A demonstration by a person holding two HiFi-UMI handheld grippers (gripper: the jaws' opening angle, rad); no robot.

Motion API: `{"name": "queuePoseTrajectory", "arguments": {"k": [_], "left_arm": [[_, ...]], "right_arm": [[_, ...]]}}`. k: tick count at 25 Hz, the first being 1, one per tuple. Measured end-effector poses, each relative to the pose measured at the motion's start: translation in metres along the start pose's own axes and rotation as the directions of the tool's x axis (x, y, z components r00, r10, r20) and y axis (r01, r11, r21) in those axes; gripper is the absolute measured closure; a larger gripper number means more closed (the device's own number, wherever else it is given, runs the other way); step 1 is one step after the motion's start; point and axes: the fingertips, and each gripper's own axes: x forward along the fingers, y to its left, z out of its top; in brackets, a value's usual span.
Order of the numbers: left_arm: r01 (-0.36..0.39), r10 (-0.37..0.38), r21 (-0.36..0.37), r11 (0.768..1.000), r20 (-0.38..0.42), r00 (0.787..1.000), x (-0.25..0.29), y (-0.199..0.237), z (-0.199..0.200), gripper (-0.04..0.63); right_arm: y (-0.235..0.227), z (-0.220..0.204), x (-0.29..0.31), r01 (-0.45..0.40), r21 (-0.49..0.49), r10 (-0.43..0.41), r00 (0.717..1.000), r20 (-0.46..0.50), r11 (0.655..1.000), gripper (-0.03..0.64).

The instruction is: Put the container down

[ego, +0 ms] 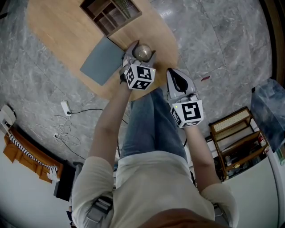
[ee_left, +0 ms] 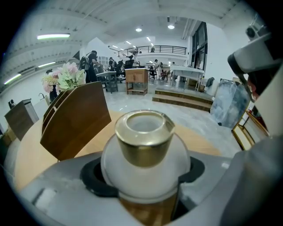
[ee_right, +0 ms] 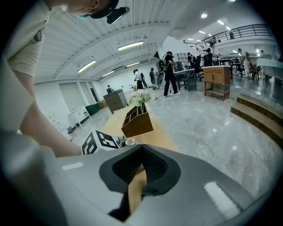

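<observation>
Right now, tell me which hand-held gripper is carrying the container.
The left hand-held gripper: its jaws clamp the round white container with the gold neck. The right hand-held gripper holds nothing, and its jaws are together.

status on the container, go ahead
Left gripper shut on container, over table. Right gripper shut, empty. Organizer and mat stand apart, nothing blocking.

One container (ee_left: 146,145), two tools (ego: 141,53) (ego: 174,76), one organizer (ego: 111,13) (wooden), one mat (ego: 102,60)

No legible text or labels anywhere.
</observation>
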Motion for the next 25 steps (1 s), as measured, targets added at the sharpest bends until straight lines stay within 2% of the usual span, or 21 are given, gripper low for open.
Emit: {"name": "queuePoseTrajectory", "arguments": {"k": [9, 15, 25], "left_arm": [[-0.016, 0.016, 0.001, 1.0, -0.017, 1.0, 0.001, -0.001, -0.001, 0.252], [-0.009, 0.009, -0.088, 0.996, -0.002, 1.0, -0.02, -0.002, 0.008, 0.209], [-0.052, 0.065, -0.227, 0.973, 0.05, 0.997, -0.106, -0.017, 0.019, 0.209]], "right_arm": [[0.003, 0.004, -0.006, 0.008, 0.001, -0.008, 1.0, 0.01, 1.0, 0.618], [0.009, 0.018, -0.022, 0.011, -0.007, -0.011, 0.999, 0.033, 1.0, 0.618], [0.038, 0.04, -0.069, 0.003, -0.047, 0.001, 0.997, 0.074, 0.999, 0.618]]}}
